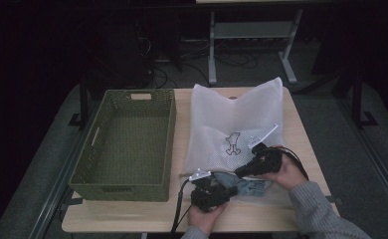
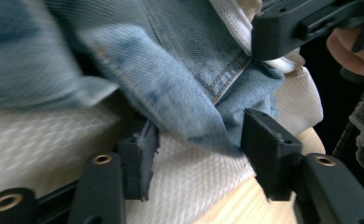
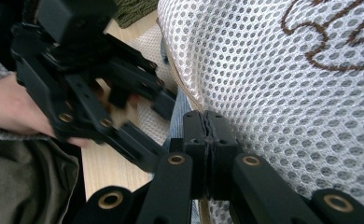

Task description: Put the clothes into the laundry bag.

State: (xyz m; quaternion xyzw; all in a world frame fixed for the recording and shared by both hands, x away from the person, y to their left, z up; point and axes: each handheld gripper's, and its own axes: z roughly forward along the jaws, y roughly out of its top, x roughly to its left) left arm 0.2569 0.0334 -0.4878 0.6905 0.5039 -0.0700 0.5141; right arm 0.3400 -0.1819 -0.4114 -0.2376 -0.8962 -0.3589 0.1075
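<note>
The right gripper (image 3: 207, 122), jaws pinched on the mesh laundry bag's (image 1: 232, 117) rim, holds the mouth up while the left gripper (image 2: 196, 149), jaws spread, feeds the denim garment (image 2: 180, 79) in.

Dim lab: cables (image 1: 202, 52) and desk frame (image 1: 251, 35) behind table (image 1: 301, 124).

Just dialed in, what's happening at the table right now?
A person works a white mesh bag with denim fabric at its near opening. The right gripper is shut, pinching the mesh bag's edge. The left gripper has its jaws open around a denim fold. The green basket sits beside the bag.
</note>
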